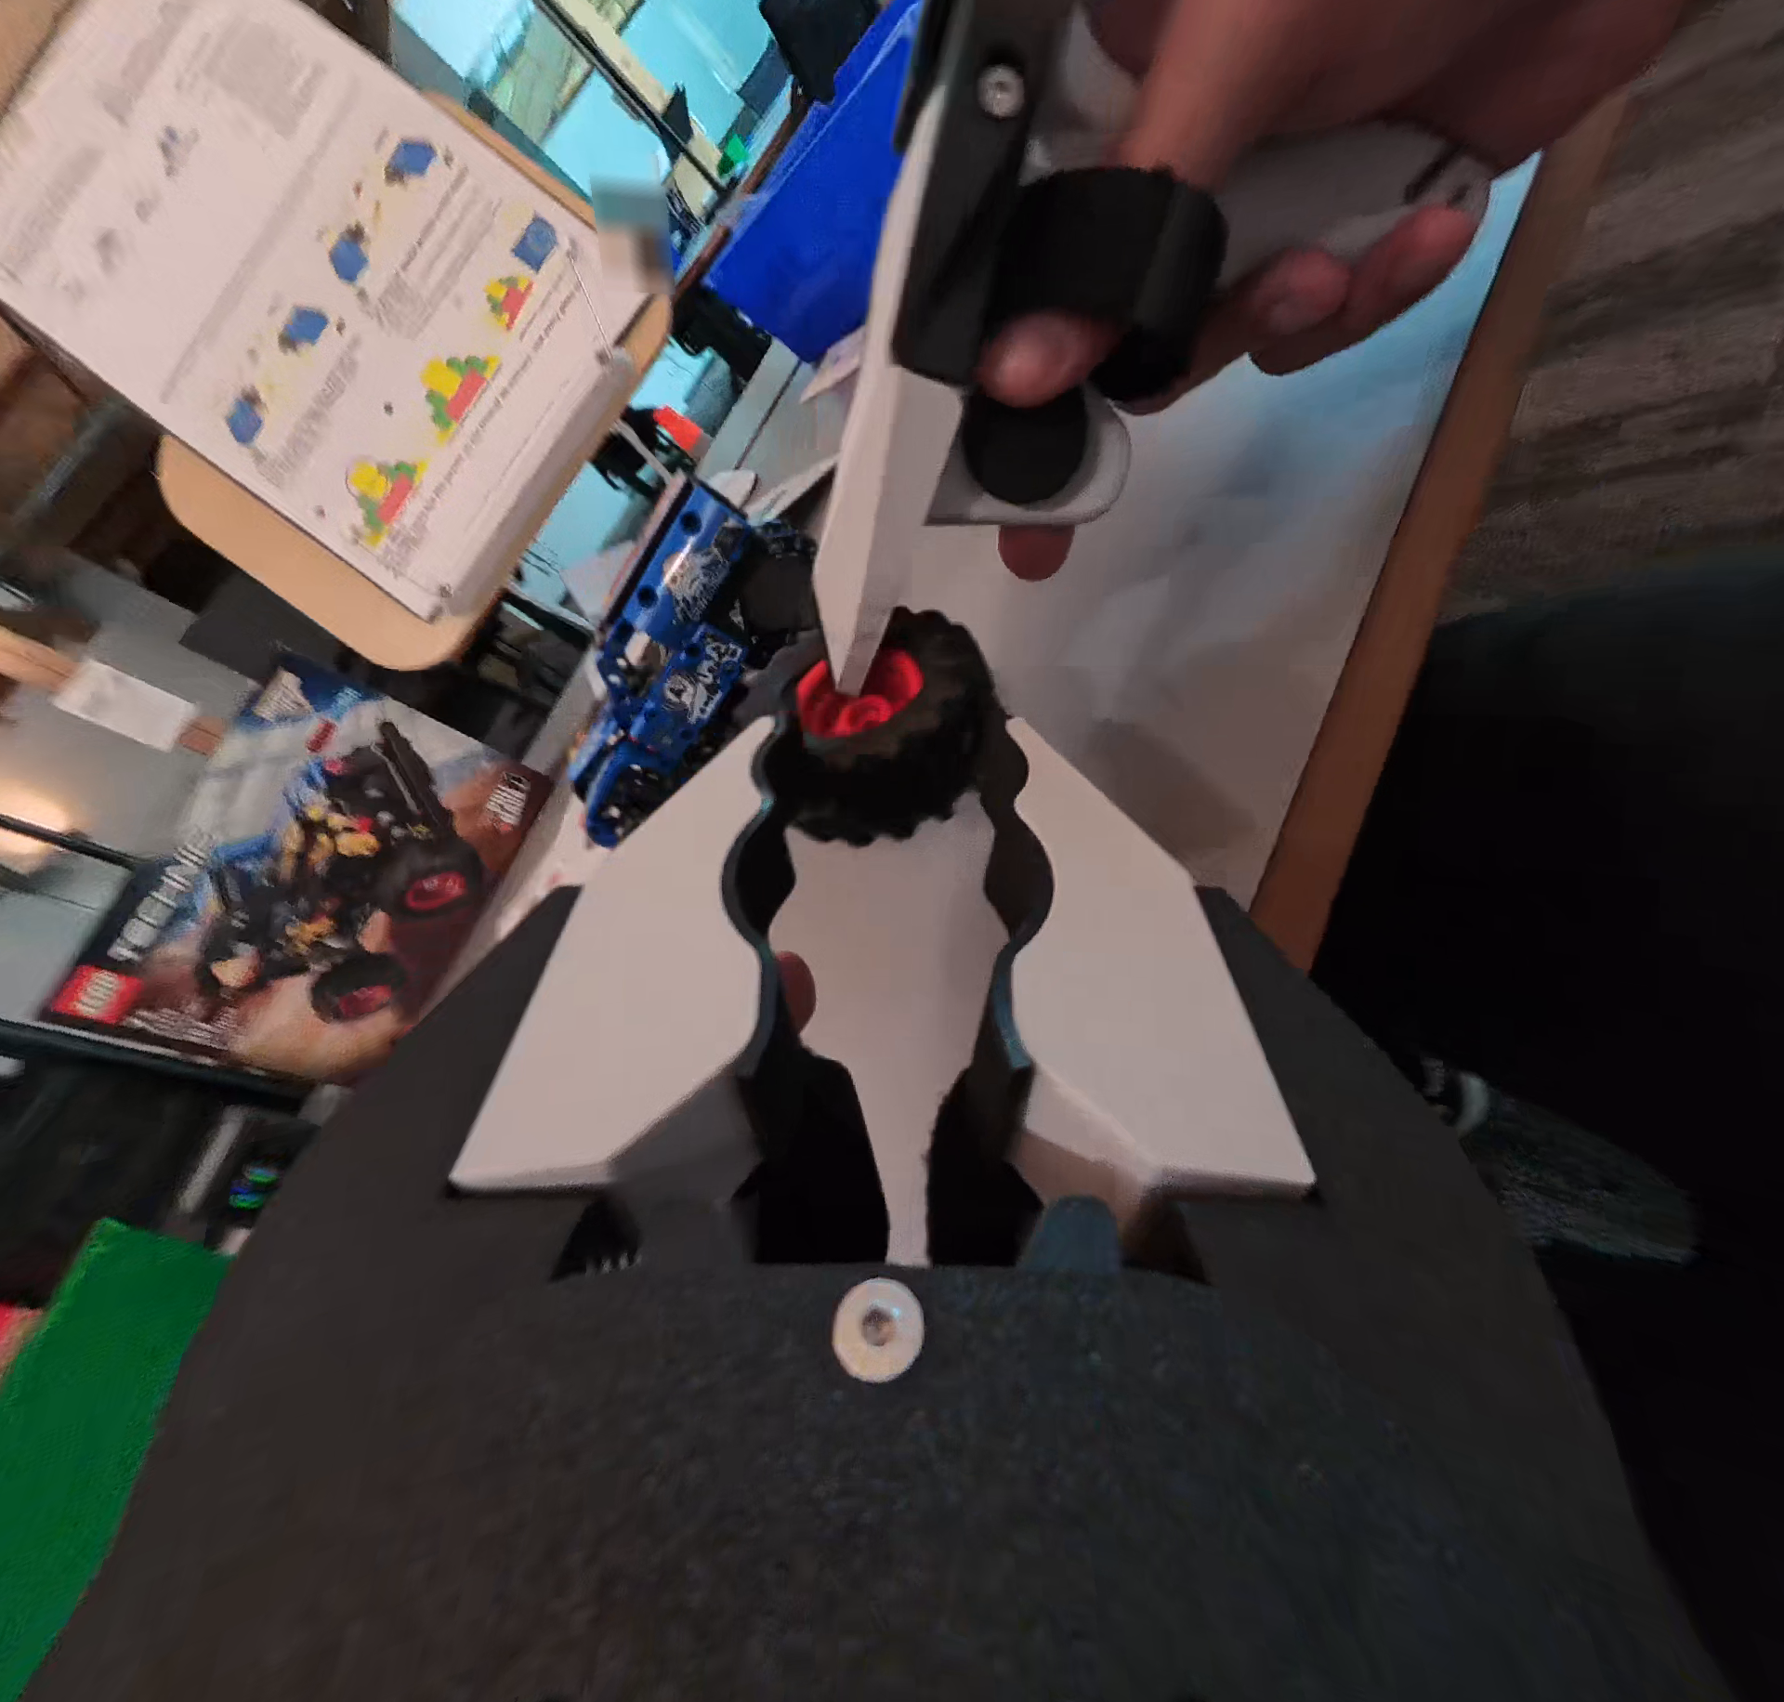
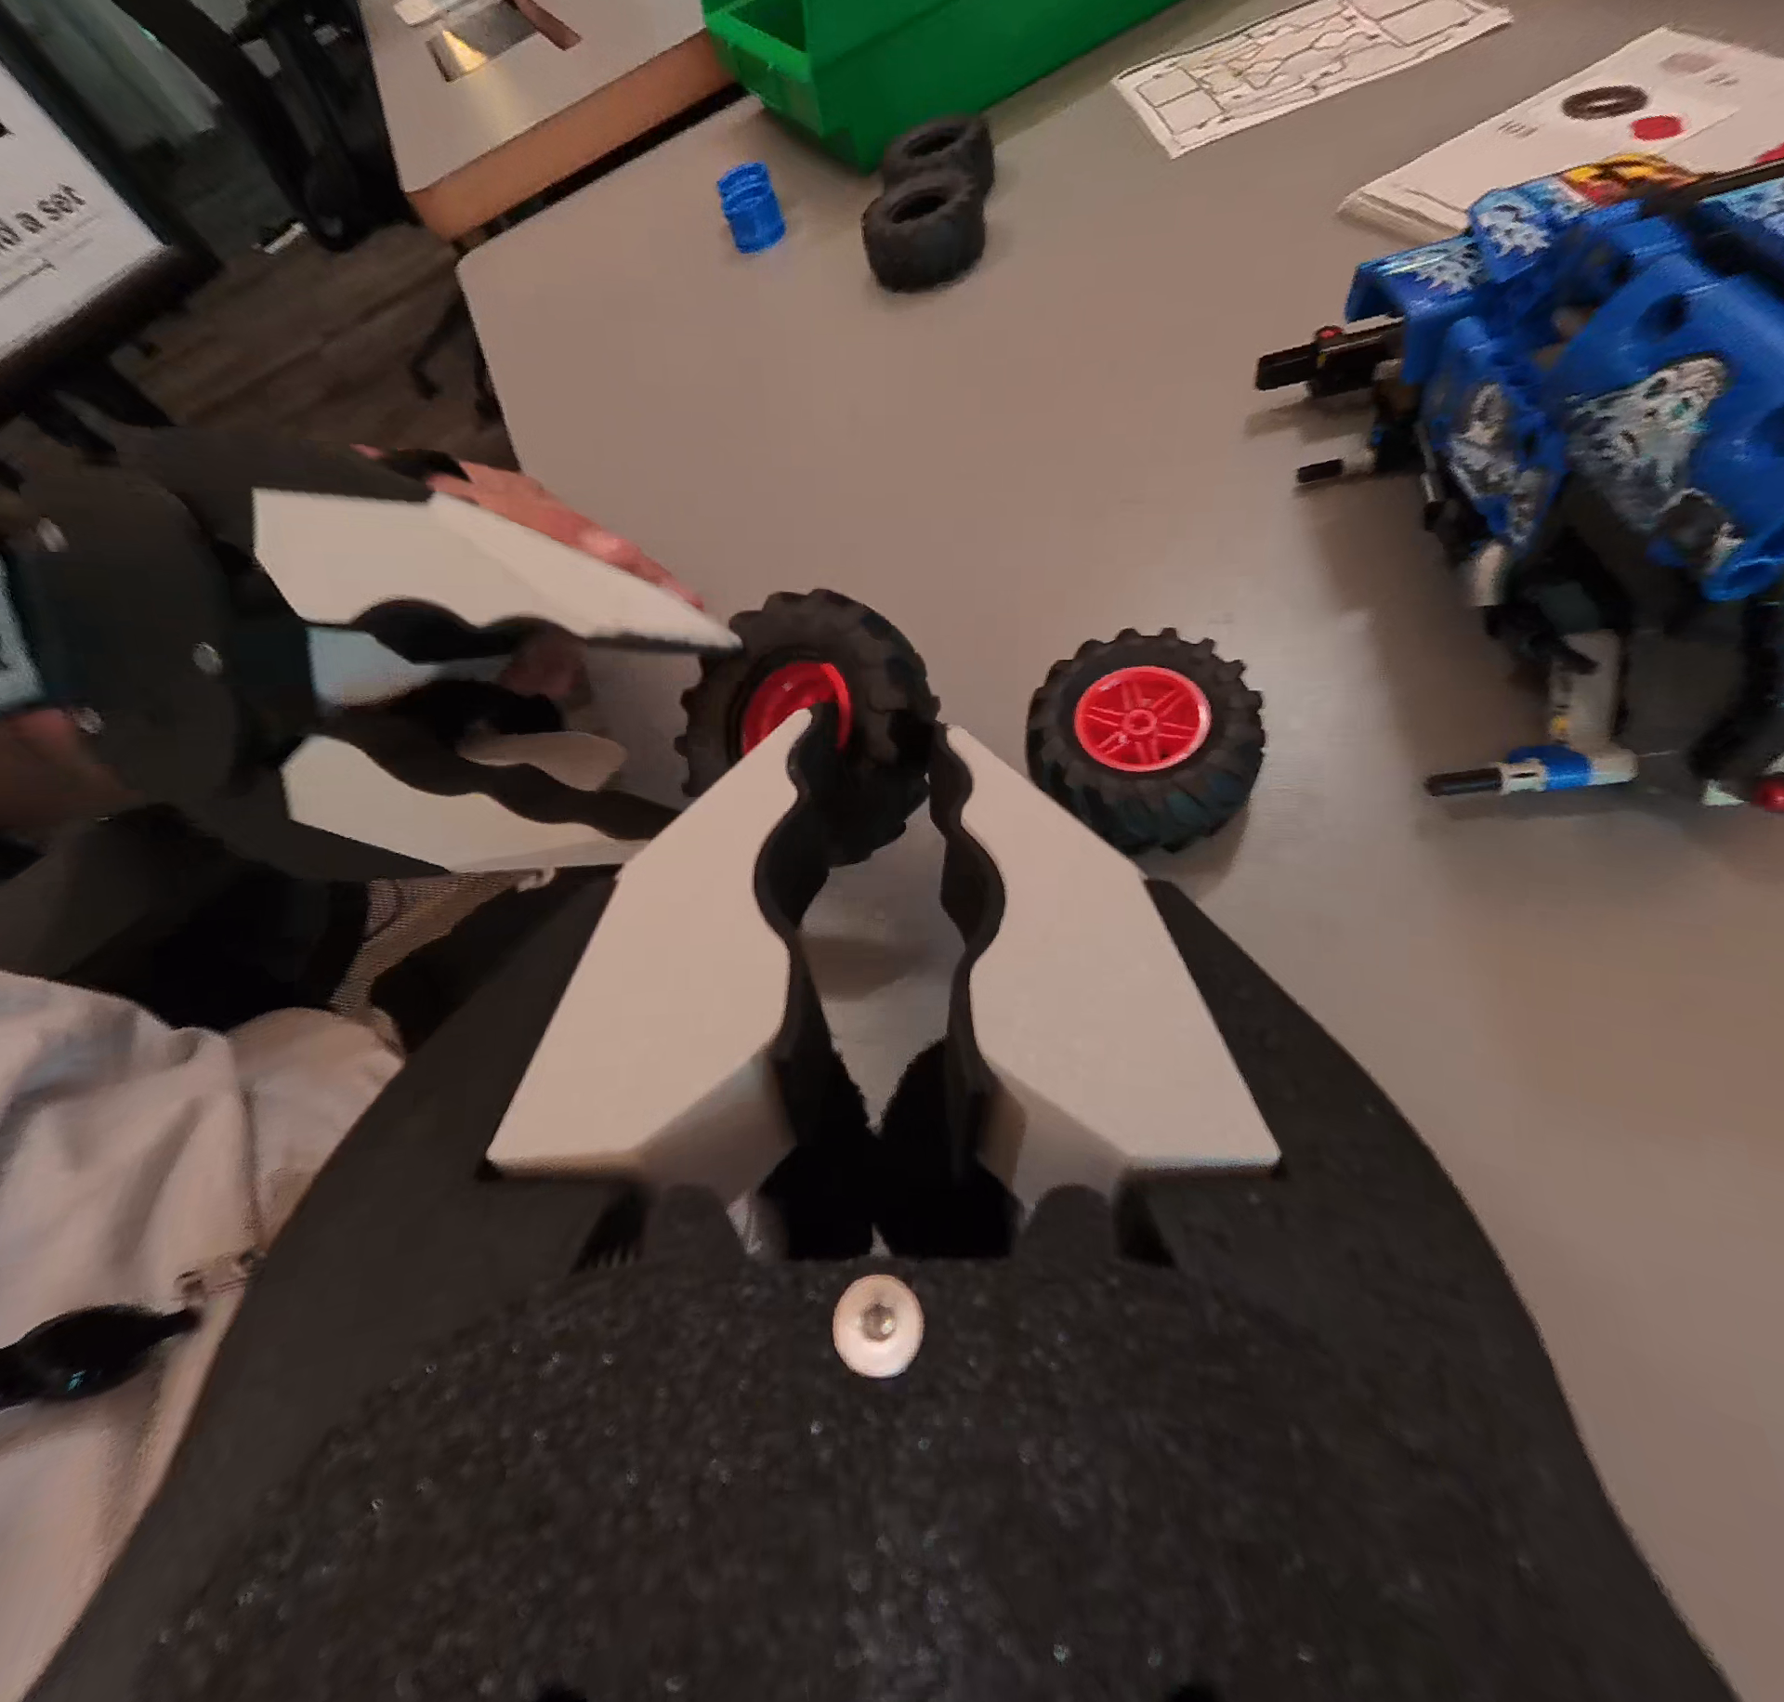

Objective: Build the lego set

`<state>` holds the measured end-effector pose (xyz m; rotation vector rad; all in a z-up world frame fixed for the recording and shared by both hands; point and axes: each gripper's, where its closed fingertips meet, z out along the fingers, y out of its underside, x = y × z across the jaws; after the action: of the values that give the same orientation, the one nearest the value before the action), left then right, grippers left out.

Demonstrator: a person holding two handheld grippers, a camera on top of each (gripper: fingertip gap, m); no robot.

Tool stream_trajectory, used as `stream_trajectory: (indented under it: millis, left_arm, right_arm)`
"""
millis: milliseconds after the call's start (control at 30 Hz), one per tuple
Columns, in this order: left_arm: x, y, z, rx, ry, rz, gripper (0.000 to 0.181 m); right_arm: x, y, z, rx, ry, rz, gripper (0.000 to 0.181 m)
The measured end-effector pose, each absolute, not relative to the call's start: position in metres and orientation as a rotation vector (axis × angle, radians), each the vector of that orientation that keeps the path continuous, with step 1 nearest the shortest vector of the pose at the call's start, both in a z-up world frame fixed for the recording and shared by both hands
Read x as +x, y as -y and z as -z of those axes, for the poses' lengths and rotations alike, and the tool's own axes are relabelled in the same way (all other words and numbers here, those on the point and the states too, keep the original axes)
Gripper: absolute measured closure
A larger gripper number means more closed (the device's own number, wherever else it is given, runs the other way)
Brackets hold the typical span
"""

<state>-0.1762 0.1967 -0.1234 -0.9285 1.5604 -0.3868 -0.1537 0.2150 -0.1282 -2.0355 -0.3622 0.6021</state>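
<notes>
A wheel with a black tyre and a red rim (image 2: pixel 821 633) is held just above the grey table (image 2: pixel 965 459). My left gripper (image 1: pixel 888 739) is shut on the tyre's tread from both sides; it also shows at the left of the right wrist view (image 2: pixel 690 729). My right gripper (image 2: pixel 877 727) has one fingertip in the red rim and the other against the tyre's outer side, with the tyre wall pinched between them. In the left wrist view, the right gripper (image 1: pixel 859 671) comes down from above into the rim (image 1: pixel 850 705). The blue truck body (image 2: pixel 1593 459) lies at the right.
A second finished wheel (image 2: pixel 1144 739) lies just right of the held one. Two bare tyres (image 2: pixel 932 198) and a blue spring (image 2: pixel 748 206) sit near a green bin (image 2: pixel 965 5). Paper sheets (image 2: pixel 1313 53) lie at the back right. The set's box (image 1: pixel 309 883) and an instruction board (image 1: pixel 290 256) are at the left. Less than 4 cm separates the two grippers' tips.
</notes>
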Motion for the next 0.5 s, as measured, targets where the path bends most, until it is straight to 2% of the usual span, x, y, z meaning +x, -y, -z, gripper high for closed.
stream_trajectory:
  millis: [100, 233, 300, 400, 500]
  left_arm:
    - [-0.179, -0.213, 0.123, -1.182, -1.494, 0.575, 0.133]
    - [-0.168, -0.207, 0.117, -1.505, -1.386, 1.173, 0.115]
    - [-0.161, -0.197, 0.11, -1.543, -1.345, 1.416, 0.121]
    - [-0.153, -0.204, 0.107, -1.555, -1.308, 1.437, 0.151]
    - [-0.146, -0.205, 0.105, -1.529, -1.359, 1.407, 0.153]
  right_arm:
    - [-0.146, -0.218, 0.121, -1.979, 0.36, -0.509, 0.164]
    - [-0.145, -0.216, 0.1, -1.81, 0.346, -0.414, 0.163]
    - [-0.143, -0.217, 0.096, -1.763, 0.352, -0.304, 0.163]
    - [-0.137, -0.214, 0.092, -1.701, 0.4, -0.142, 0.163]
    - [-0.13, -0.211, 0.09, -1.693, 0.409, -0.145, 0.162]
